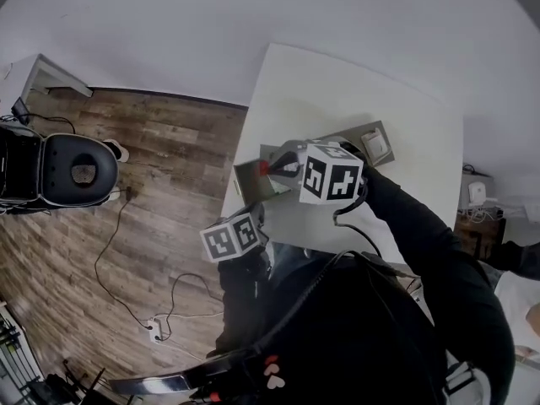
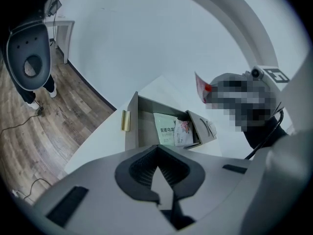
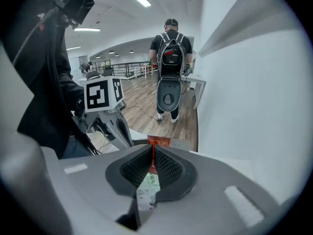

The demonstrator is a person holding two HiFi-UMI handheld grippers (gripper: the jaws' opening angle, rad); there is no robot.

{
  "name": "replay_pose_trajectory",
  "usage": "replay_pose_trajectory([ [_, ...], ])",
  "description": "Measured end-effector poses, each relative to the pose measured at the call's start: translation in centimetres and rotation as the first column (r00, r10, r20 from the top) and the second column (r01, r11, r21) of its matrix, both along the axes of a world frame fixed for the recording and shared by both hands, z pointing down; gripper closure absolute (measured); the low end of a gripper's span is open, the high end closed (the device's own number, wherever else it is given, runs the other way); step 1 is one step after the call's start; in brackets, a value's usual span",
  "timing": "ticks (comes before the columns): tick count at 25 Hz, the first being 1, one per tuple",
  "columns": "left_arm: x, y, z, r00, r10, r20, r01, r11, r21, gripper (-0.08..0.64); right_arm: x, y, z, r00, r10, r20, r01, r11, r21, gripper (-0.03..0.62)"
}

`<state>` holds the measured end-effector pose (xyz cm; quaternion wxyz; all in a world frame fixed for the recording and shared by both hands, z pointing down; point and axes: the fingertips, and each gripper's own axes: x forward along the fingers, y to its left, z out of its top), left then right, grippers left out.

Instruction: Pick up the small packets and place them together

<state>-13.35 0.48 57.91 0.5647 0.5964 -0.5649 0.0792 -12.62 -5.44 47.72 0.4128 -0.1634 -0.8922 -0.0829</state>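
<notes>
Right gripper [image 3: 153, 153] raised off desk [image 1: 405, 108], fingers pinching red packet [image 3: 148, 184] (red top, pale lower half), packet upright between them. In left gripper view it hangs at 1 o'clock from box [image 2: 131, 131], clear of it. Box open on desk, gold handle [image 2: 126, 120] on its 9 o'clock side. Inside: green packet [image 2: 165, 129] and pink packet [image 2: 184, 133], touching, pink at 3 o'clock of green. Left gripper [image 2: 156, 150] at 6 o'clock of box, fingers pressed together, nothing between.
</notes>
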Motion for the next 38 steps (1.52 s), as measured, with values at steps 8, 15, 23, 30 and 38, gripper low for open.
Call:
replay_pose_trajectory([
  [8, 0.2, -0.2, 0.1, 1.000, 0.001, 0.017, 0.000, 1.000, -0.011, 0.558, 10.1, -7.6, -1.1, 0.962, 0.270, -0.030, -0.267, 0.960, 0.079, 0.577],
  [15, 0.3, -0.3, 0.1, 1.000, -0.011, 0.025, 0.012, 1.000, -0.017, 0.558, 18.6, -10.4, 2.3, 0.896, 0.414, -0.162, -0.406, 0.910, 0.082, 0.577],
  [23, -0.1, -0.3, 0.3, 0.999, -0.023, 0.032, 0.024, 0.999, -0.026, 0.558, 20.6, -10.5, 4.8, 0.876, 0.420, -0.238, -0.419, 0.906, 0.057, 0.577],
  [30, -0.1, -0.2, 0.2, 0.999, -0.029, 0.030, 0.030, 0.999, -0.026, 0.558, 21.2, -10.0, 6.3, 0.862, 0.411, -0.296, -0.414, 0.908, 0.054, 0.575],
  [38, 0.0, -0.2, 0.3, 0.999, -0.025, 0.036, 0.026, 0.999, -0.032, 0.558, 21.3, -9.9, 6.4, 0.853, 0.412, -0.320, -0.420, 0.906, 0.047, 0.563],
])
